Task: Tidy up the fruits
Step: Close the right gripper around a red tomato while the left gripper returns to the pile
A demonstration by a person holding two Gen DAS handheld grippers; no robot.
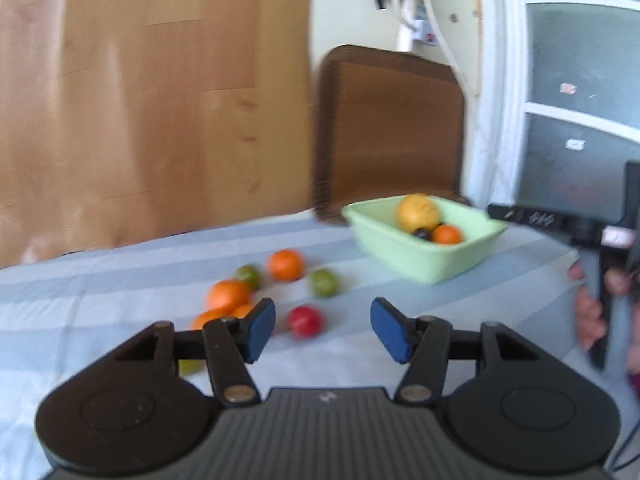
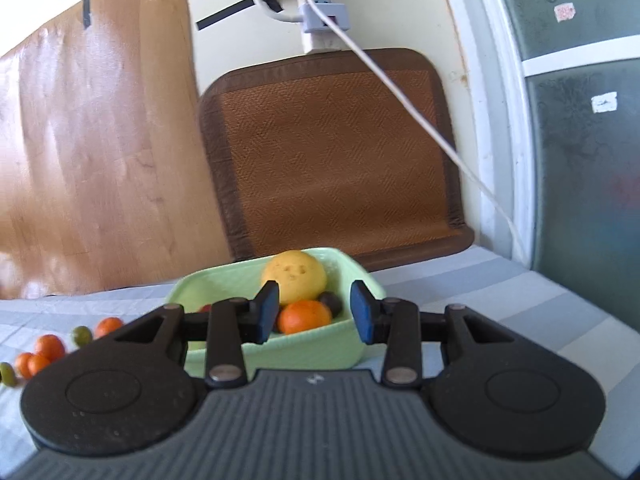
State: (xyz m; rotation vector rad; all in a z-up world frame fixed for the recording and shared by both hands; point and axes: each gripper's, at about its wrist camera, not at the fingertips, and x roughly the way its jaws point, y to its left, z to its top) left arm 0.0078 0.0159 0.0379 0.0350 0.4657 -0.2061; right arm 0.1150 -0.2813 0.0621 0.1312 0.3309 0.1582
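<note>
Fruits lie in two groups on a striped pale-blue surface (image 1: 100, 312): loose ones to the left, and a few already in a light-green tray (image 2: 304, 350) near the far edge.

The left gripper (image 1: 323, 330) points slightly downward over the cloth, its jaws released and parted, with nothing between the blue pads (image 1: 262, 328). A red fruit (image 1: 305, 321) sits on the cloth just beyond the gap, nearer the left pad. The right gripper (image 2: 314, 317) also tilts gently down and hangs at the near rim of the tray, its jaws parted and gripping nothing; through the gap one sees an orange in the tray (image 2: 305, 317). In the left wrist view the right tool's black body and the fingers of the hand (image 1: 590, 316) holding it show at the right edge.

Around the red fruit lie a green fruit (image 1: 323, 283), a second green one (image 1: 248, 276), a far orange (image 1: 285, 265), and a cluster of oranges (image 1: 227, 296) partly hidden behind the left finger. In the tray a large yellow fruit (image 2: 294, 277) rests against the back wall, with a dark small fruit (image 2: 331, 302) beside the orange.

Behind the surface stand a wood-grain panel (image 2: 92, 160) and a brown woven mat (image 2: 332, 152) leaning on the wall, with a white cable (image 2: 420, 120) crossing it.

The fruits are roundish with no clear long axis; the tray's long side runs roughly left to right in the left wrist view.
</note>
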